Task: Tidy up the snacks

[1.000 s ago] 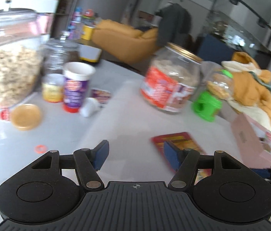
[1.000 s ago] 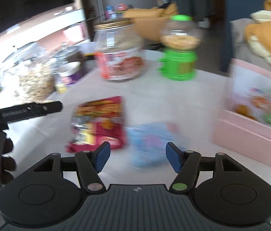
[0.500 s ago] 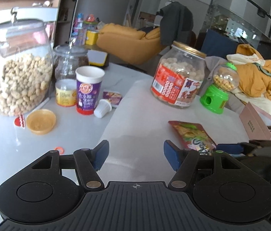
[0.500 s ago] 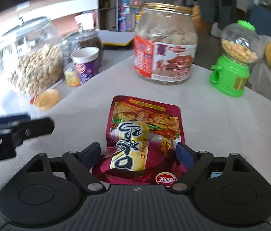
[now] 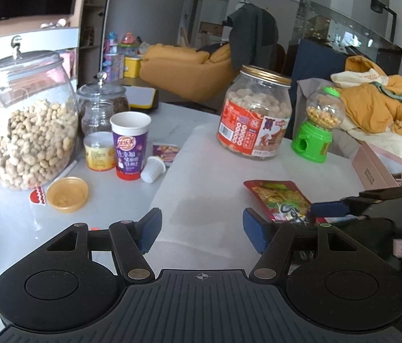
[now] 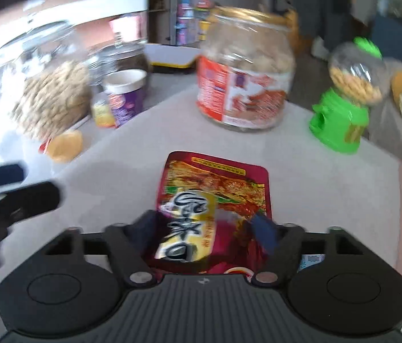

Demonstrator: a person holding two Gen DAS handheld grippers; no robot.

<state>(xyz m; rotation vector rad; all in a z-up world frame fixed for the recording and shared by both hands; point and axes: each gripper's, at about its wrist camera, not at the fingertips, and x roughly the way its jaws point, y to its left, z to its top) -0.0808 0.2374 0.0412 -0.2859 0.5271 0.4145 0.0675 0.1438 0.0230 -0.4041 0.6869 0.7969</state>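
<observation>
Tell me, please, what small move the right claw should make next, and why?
Probably lift slightly: the right claw appears closed on the red snack packet's near end, which looks crumpled there, while the pink box stands to the right. The left claw is open.

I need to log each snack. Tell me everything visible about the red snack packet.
The red snack packet is a flat, glossy foil-like pouch, dark red with a food photo, a gold panel and large dark characters. It lies on the pale table mat. Its near end sits between the fingers of the right tool, which have closed onto its sides.
</observation>
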